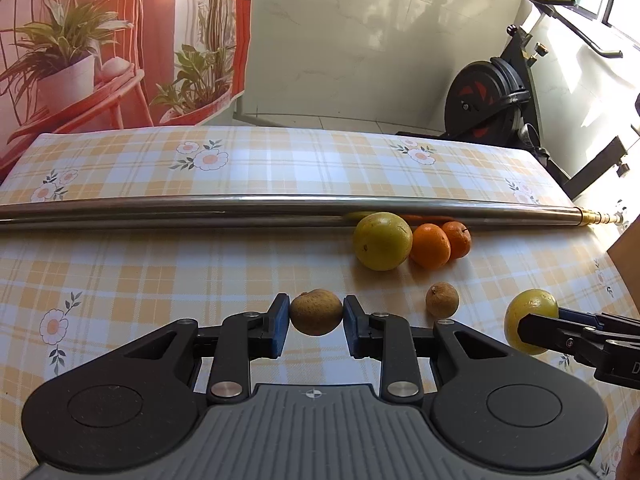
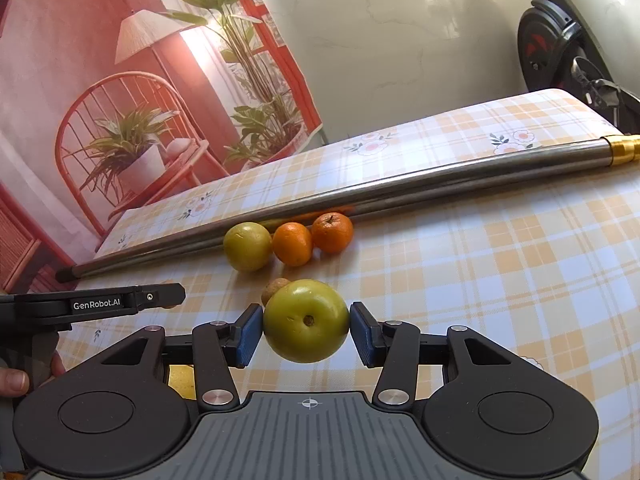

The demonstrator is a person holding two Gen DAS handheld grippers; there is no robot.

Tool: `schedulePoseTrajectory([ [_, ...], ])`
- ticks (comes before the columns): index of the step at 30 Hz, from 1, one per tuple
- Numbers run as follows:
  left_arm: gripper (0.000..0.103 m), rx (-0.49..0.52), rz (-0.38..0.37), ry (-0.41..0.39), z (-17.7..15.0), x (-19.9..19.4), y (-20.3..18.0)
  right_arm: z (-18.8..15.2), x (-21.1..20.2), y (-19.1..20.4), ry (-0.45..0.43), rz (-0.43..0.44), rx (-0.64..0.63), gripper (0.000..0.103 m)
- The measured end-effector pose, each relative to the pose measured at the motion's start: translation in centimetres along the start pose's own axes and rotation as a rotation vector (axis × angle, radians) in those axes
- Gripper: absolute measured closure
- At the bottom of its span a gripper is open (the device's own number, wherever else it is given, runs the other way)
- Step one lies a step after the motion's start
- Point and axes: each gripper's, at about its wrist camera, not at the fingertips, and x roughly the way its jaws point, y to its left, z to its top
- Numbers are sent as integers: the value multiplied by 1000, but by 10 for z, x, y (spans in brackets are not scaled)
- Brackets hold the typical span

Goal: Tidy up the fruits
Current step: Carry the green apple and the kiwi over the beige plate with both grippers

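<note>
My left gripper (image 1: 316, 314) is shut on a small brown fruit (image 1: 316, 312), just above the checked tablecloth. My right gripper (image 2: 307, 328) is shut on a yellow-green fruit (image 2: 306, 326); it also shows at the right of the left wrist view (image 1: 528, 312). A second brown fruit (image 1: 442, 300) lies on the cloth between them, half hidden in the right wrist view (image 2: 274, 288). Against a metal pole lie a yellow-green fruit (image 1: 382, 246) (image 2: 247, 246) and two oranges (image 1: 431, 246) (image 1: 458, 239) (image 2: 293, 243) (image 2: 332, 232) in a row.
A long steel pole (image 1: 200, 210) (image 2: 400, 192) lies across the table (image 1: 120, 272). An exercise bike (image 1: 492, 96) stands past the table's far right corner. A printed backdrop (image 1: 100, 40) hangs behind. A cardboard edge (image 1: 626, 248) shows at the right.
</note>
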Motion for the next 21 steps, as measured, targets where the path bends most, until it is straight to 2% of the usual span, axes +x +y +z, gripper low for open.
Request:
schedulePoseTrajectory([
  [11, 72, 2, -1, -53, -16, -49, 4, -8, -32, 23, -19, 22, -66, 59],
  [21, 72, 15, -23, -85, -52, -97, 4, -26, -59, 50, -14, 55, -155, 59],
])
